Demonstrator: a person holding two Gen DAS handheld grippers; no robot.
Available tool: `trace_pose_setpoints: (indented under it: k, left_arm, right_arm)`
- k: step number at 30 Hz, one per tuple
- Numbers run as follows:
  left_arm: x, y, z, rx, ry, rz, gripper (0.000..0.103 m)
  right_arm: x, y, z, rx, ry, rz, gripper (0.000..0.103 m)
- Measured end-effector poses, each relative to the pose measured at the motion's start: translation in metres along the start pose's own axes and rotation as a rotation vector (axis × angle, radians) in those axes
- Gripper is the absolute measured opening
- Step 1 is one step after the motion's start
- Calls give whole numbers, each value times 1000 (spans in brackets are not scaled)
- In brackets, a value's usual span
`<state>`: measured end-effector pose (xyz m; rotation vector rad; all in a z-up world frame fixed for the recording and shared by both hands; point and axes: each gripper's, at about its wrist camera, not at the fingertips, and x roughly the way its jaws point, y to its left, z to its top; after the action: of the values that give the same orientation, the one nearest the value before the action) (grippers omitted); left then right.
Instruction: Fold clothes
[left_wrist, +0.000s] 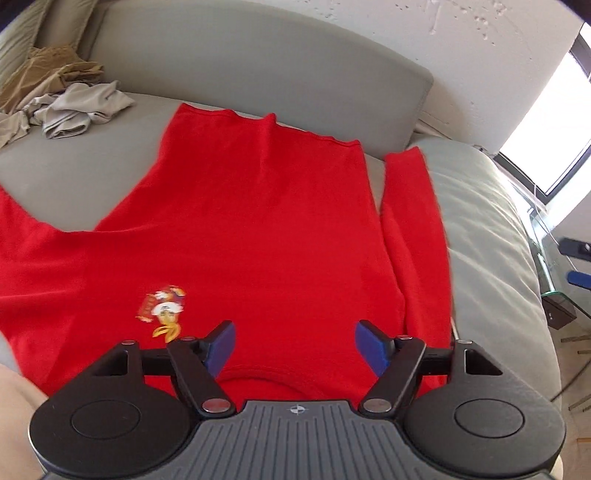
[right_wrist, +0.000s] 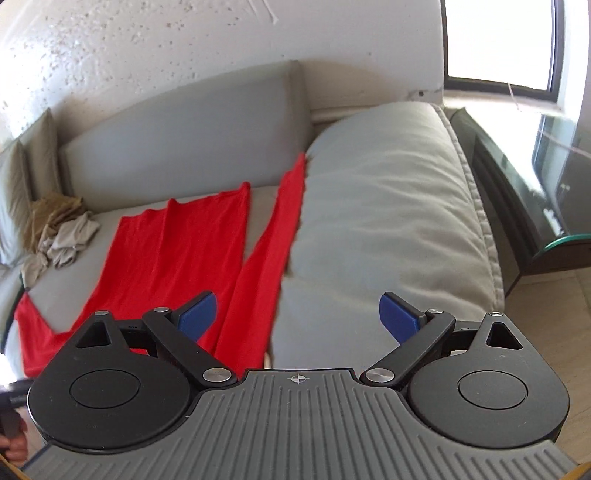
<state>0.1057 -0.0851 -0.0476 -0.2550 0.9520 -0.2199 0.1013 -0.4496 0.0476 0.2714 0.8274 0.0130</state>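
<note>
Open left tongs (left_wrist: 294, 343), red shirt (left_wrist: 258, 221), sofa (left_wrist: 258, 59)

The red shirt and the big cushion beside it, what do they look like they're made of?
The red shirt looks like soft matte knit, probably cotton jersey: it lies limp with gentle ripples and a stitched hem. The big cushion looks like matte woven upholstery fabric over soft filling: it shows puckered creases and a piped seam along its edge.

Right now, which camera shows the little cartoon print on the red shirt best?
The left wrist view: the print sits in plain sight on the red shirt, just beyond the open left gripper. The right wrist view shows only the shirt's far body and one sleeve; the print is not visible there.
</note>
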Motion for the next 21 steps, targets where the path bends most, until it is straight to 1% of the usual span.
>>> trace_pose_setpoints:
  k: [3, 6, 7, 9, 11, 12, 13, 14, 15, 18, 19, 21]
  left_arm:
    - [18, -21, 19, 3, 10, -59, 73]
    - [40, -32, 40, -19, -7, -109, 75]
    - [47, -34, 45, -23, -11, -116, 75]
    - [65, -35, 50, -30, -7, -127, 75]
    - [85, -33, 53, -43, 20, -144, 75]
    - [95, -31, 54, -56, 39, -152, 75]
    - [103, -29, 54, -67, 55, -157, 75]
    - [111, -25, 55, -77, 68, -156, 75]
    - [118, -23, 55, -84, 76, -154, 74]
    - [135, -14, 58, -106, 87, -141, 74]
    - [140, -11, 59, -114, 91, -137, 74]
    - [147, -6, 60, -131, 97, -130, 74]
  right_arm:
    - [40, -20, 32, 97, 49, 67, 95]
    - [73, -23, 64, 110, 26, 60, 95]
    - [87, -24, 75, 108, 18, 70, 97]
    - [119, -26, 94, 121, 17, 95, 97]
    - [158, -30, 107, 156, 45, 118, 86]
    - [180, -31, 113, 174, 71, 133, 71]
    - [202, -33, 117, 189, 92, 134, 58]
    - [223, -34, 120, 202, 110, 131, 57]
    - [241, -33, 124, 200, 109, 117, 56]
    - [282, -30, 136, 194, 72, 101, 41]
    - [293, -28, 140, 193, 61, 107, 38]
    - [315, -22, 150, 174, 51, 102, 38]
